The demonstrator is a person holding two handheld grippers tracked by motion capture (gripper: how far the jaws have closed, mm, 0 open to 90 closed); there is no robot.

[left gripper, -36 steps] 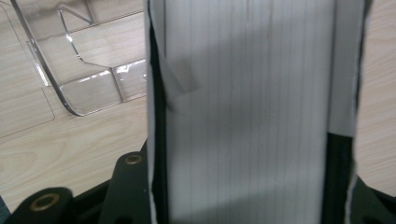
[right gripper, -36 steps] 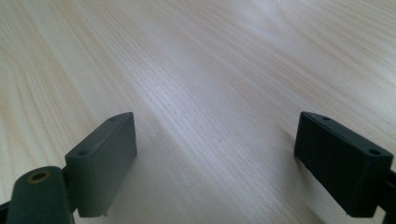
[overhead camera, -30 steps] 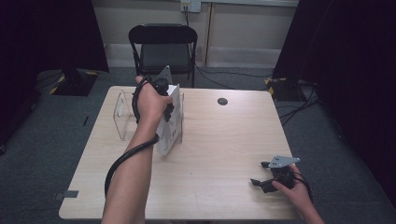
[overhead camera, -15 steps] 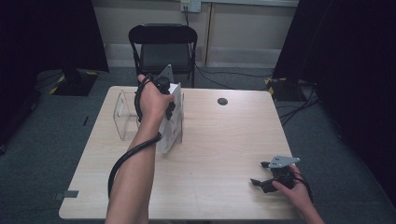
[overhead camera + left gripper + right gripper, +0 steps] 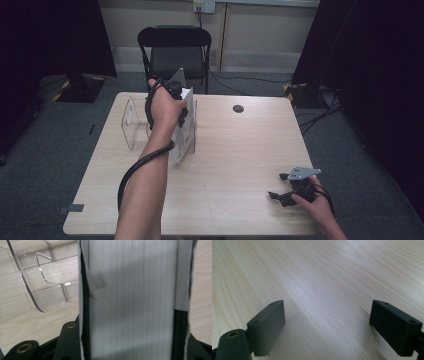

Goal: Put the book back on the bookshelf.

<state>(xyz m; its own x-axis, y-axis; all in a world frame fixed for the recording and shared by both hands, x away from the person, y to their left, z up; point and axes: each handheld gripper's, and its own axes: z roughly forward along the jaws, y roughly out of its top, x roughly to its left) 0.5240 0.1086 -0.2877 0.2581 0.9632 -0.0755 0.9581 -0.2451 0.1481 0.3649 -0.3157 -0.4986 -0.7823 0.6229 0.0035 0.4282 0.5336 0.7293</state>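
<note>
High view: my left gripper (image 5: 176, 100) is clamped on a thick white book (image 5: 184, 131), held upright just right of the clear acrylic book stand (image 5: 134, 122) on the light wood table (image 5: 235, 150). My right gripper (image 5: 286, 187) sits well apart from the stand near the table's front-right corner, jaws spread wide and empty.

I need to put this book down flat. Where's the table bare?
The widest bare patch runs from the book across to the right gripper, below the small dark disc. The table's near left corner is free too, beside the forearm. It is crowded far left, around the clear plastic stand.
</note>
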